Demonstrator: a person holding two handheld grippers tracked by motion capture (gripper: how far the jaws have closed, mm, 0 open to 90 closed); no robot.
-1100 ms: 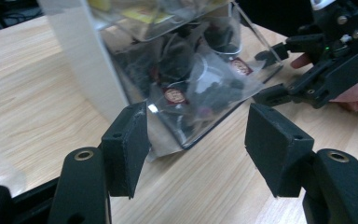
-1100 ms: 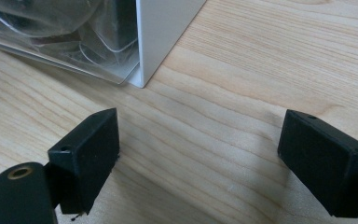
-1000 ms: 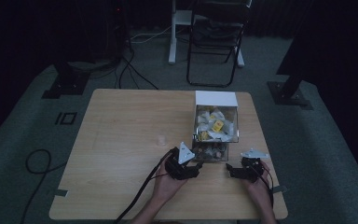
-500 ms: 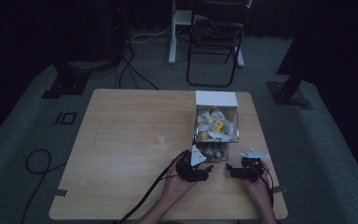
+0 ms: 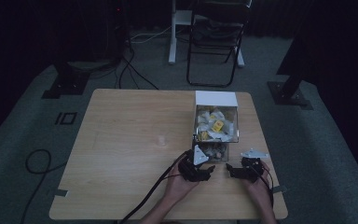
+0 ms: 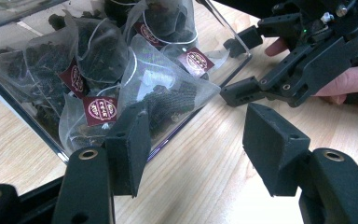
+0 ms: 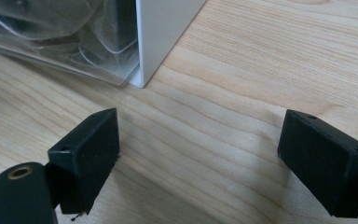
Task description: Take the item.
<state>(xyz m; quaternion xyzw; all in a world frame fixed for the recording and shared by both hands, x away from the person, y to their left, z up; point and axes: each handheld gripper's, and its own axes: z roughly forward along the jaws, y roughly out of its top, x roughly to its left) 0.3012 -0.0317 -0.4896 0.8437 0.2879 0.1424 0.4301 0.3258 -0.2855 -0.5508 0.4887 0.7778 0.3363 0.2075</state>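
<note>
Left gripper (image 6: 193,154): jaws spread wide, nothing between them, bare wood in the gap. Seen from the high view (image 5: 196,169) at the near edge of the table, held in the left hand (image 5: 179,183), grey three-cornered plate on top. Jaw roots cut off by the bottom of the left gripper view.

Right gripper (image 7: 200,154): jaws likewise parted wide, empty, tips low over the wood; contact with the surface not determinable. In the high view (image 5: 242,171) just right of the left gripper, held in the right hand (image 5: 256,189), jaw detail too small and dark to read there. Also visible in the left gripper view (image 6: 298,60), upper right, fingers (image 6: 349,81) behind it.

Clear box (image 6: 9,100) just ahead of the left gripper's jaws, its near wall close behind the left jaw; touching or not, unclear. Packed with pyramid tea bags (image 6: 168,98) of dark leaf, maroon tags (image 6: 100,110) with print too small to read. Top of box cut off by the frame.

In the right gripper view, the box corner (image 7: 161,32) ahead and to the left, white panel edge resting on the wood, contents blurred behind clear plastic.

High view: clear box (image 5: 216,128) toward the table's (image 5: 121,140) right side, white lid or flap at its far end, yellow item among pale packets inside, indistinct. Room dim, chair (image 5: 214,42) beyond the table.
</note>
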